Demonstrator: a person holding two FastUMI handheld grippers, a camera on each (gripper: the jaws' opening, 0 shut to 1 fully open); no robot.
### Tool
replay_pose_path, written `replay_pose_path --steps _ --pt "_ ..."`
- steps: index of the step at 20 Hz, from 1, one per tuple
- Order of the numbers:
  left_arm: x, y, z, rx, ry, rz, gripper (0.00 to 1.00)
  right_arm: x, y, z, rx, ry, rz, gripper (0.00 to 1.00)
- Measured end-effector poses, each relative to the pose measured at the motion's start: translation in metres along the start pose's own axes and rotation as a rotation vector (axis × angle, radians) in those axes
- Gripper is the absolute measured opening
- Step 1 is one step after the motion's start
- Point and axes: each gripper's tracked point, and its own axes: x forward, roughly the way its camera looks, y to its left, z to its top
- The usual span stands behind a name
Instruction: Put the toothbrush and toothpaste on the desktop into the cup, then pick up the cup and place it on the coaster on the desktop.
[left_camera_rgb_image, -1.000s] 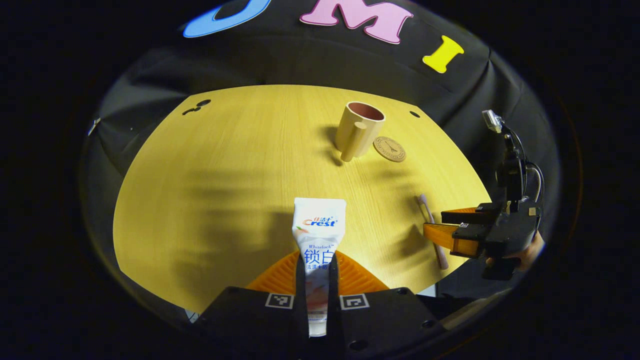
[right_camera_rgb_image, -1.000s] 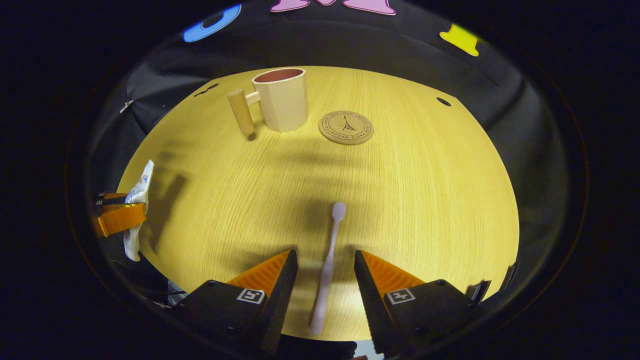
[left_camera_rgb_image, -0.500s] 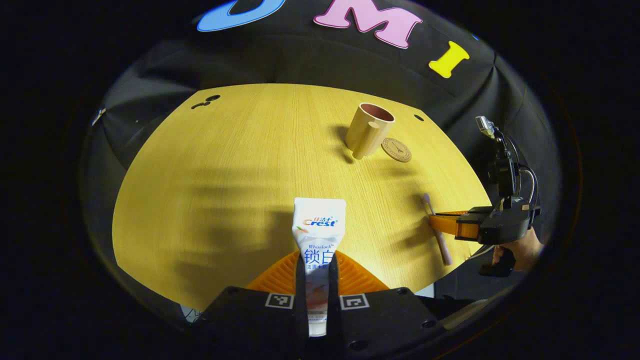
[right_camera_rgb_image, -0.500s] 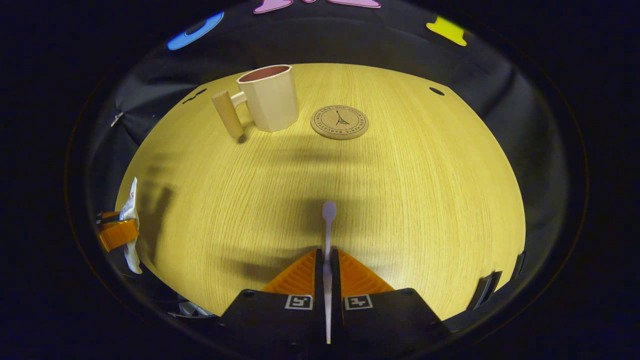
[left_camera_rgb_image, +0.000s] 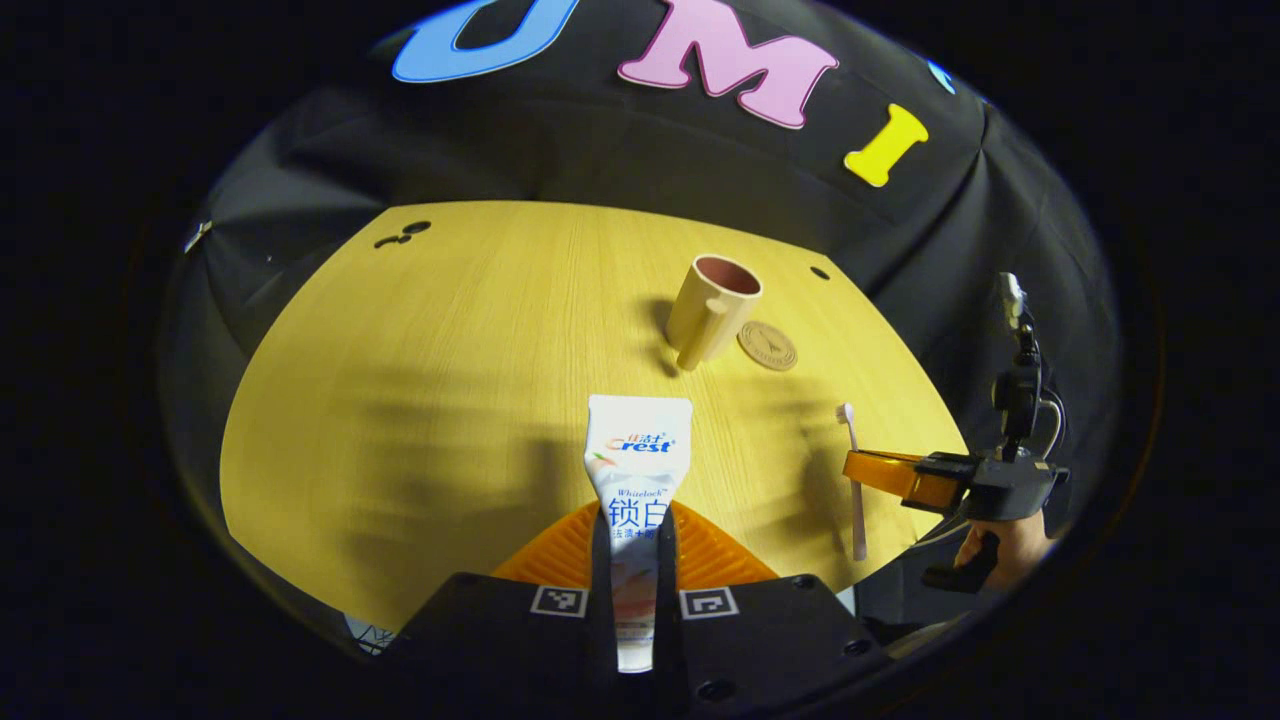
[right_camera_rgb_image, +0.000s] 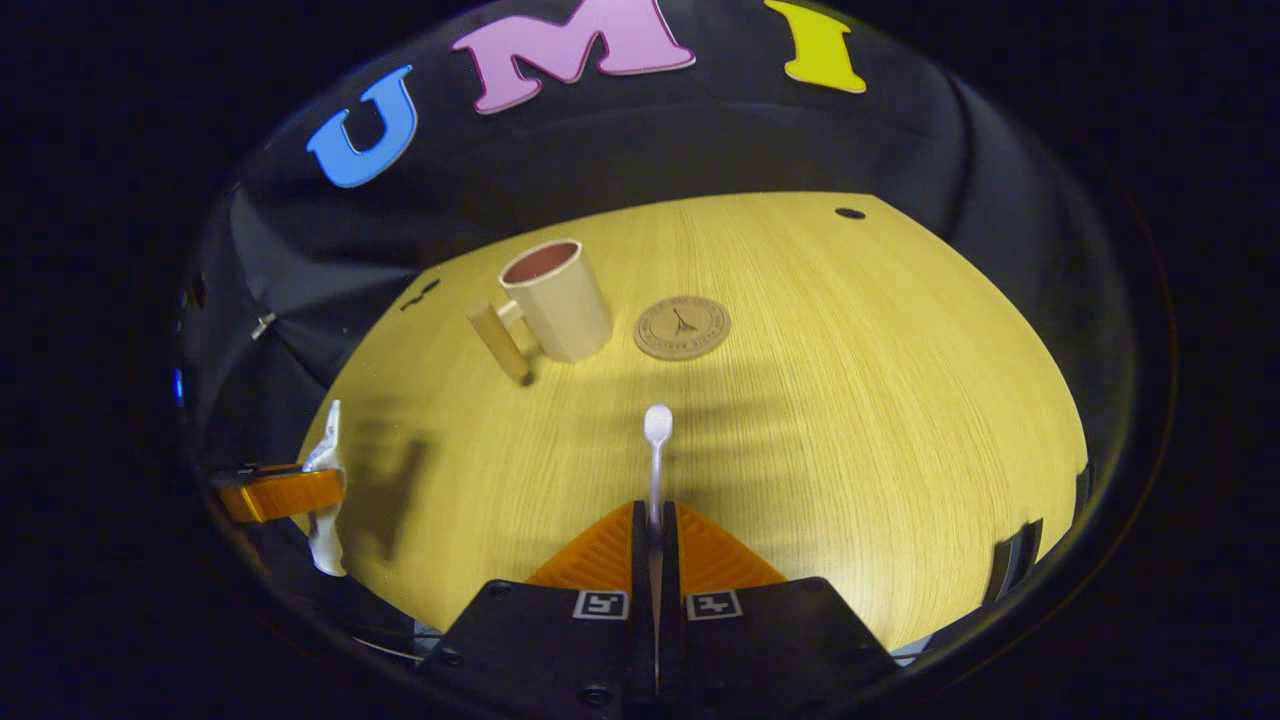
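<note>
Plainly, both tools are loaded. The left gripper (left_camera_rgb_image: 634, 530) has its orange fingers pressed on the toothpaste (left_camera_rgb_image: 637, 470), the tube's flat crimped end standing out ahead of the fingertips and its cap end back between the black finger mounts. The cup (left_camera_rgb_image: 711, 302) stands well ahead of these fingers and a little to their right, upright, its handle turned toward them; the coaster (left_camera_rgb_image: 767, 345) lies just beside the cup, on its right, apart from it.

The right gripper (right_camera_rgb_image: 656, 520) is clamped on the toothbrush (right_camera_rgb_image: 655, 455), whose head sticks out ahead of the fingertips. From here the cup (right_camera_rgb_image: 556, 298) is ahead and to the left of the fingers, the coaster (right_camera_rgb_image: 682, 327) almost straight ahead.

Risks, as I judge them: the tube is wide and soft, so its flat end may catch on the cup's rim instead of dropping in, and a push there could tip or slide the cup. The thin brush is pinched along its handle and could swivel in the grip. Both tools heading for one small mouth could also collide.

Hard to tell: the cup's inside is shadowed, so I cannot see its depth. The brush's tail is hidden between the mounts.
</note>
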Motion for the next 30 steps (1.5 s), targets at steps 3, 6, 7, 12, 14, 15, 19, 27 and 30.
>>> replay_pose_path --steps 3,6,7,12,14,15,19,27,30 --pt "-0.001 -0.012 0.033 -0.008 -0.082 -0.027 0.19 -0.017 0.009 0.037 0.032 -0.12 0.062 0.06" --pt "0.0 -0.031 0.074 -0.021 -0.178 -0.07 0.19 -0.032 0.012 0.069 0.049 -0.203 0.096 0.06" --pt "0.002 -0.037 0.089 -0.021 -0.208 -0.085 0.19 -0.036 0.011 0.079 0.049 -0.219 0.104 0.06" --pt "0.023 -0.07 0.157 -0.015 -0.331 -0.144 0.19 -0.057 0.01 0.113 0.08 -0.279 0.144 0.06" --pt "0.033 -0.08 0.179 -0.018 -0.373 -0.162 0.19 -0.06 0.006 0.116 0.078 -0.272 0.15 0.06" --pt "0.038 -0.085 0.189 -0.018 -0.394 -0.17 0.19 -0.062 0.005 0.116 0.081 -0.264 0.159 0.06" --pt "0.055 -0.096 0.225 -0.006 -0.463 -0.183 0.14 -0.066 -0.008 0.113 0.09 -0.239 0.162 0.06" --pt "0.107 -0.098 0.266 -0.001 -0.554 -0.207 0.19 -0.065 -0.032 0.105 0.119 -0.21 0.143 0.06" --pt "0.137 -0.095 0.262 -0.027 -0.524 -0.198 0.19 -0.065 -0.04 0.105 0.124 -0.203 0.128 0.06"
